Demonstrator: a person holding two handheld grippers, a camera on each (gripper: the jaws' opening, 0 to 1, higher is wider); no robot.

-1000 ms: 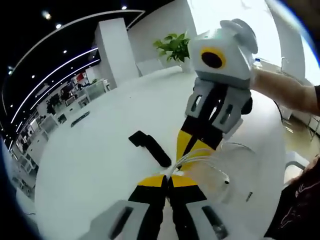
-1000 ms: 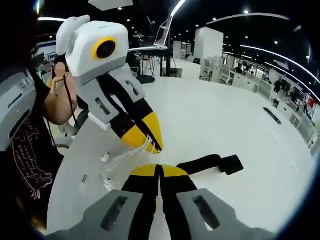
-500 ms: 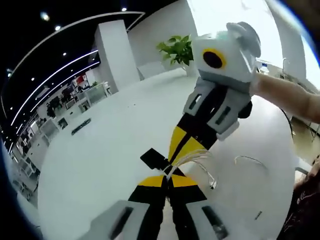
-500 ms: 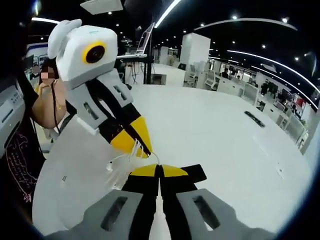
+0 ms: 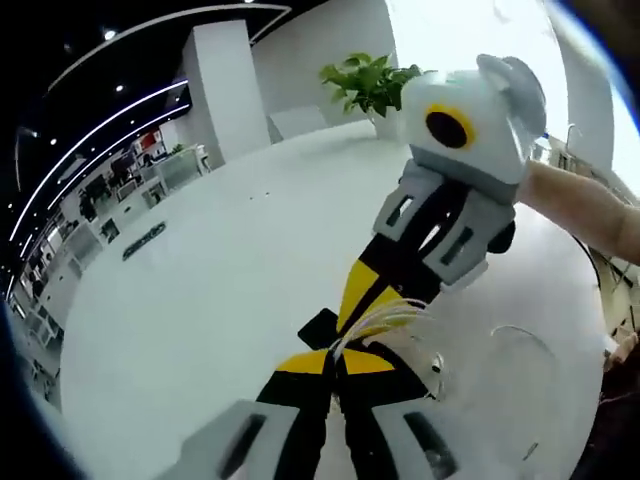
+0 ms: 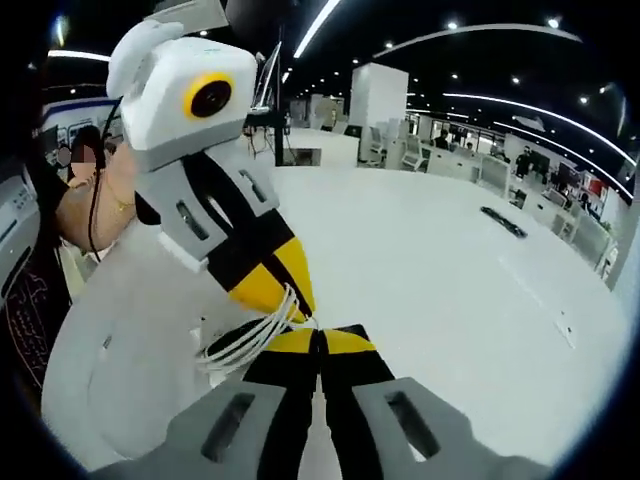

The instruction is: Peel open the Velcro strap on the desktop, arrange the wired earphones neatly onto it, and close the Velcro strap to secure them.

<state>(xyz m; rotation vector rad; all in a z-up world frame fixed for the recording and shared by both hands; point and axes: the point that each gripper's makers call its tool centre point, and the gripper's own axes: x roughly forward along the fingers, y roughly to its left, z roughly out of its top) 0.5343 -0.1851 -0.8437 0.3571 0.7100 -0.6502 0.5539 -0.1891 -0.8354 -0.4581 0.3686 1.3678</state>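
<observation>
The white wired earphones (image 5: 392,322) hang as a bundle of looped cable between the two grippers. My left gripper (image 5: 335,357) is shut on the bundle. My right gripper (image 5: 350,318) reaches in from the upper right, its yellow tips shut on the same cable. An earbud (image 5: 432,366) dangles beside the jaws. One end of the black Velcro strap (image 5: 318,328) lies on the white table just behind the tips; the rest is hidden. In the right gripper view, my right gripper (image 6: 320,337) meets the left gripper (image 6: 298,303) tip to tip, with the cable loops (image 6: 243,345) drooping to the left.
The round white table (image 5: 200,300) stretches far behind. A potted plant (image 5: 368,82) stands at its far edge. Small dark objects (image 5: 143,240) (image 6: 503,222) lie far off. A person's hand (image 5: 585,205) holds the right gripper, and a dark-shirted torso (image 6: 30,300) is at the left.
The strap, stretched out beside the jaws a second ago, now lies mostly hidden beneath them. The cable loops have gathered tighter between the tips. Both grippers stay shut.
</observation>
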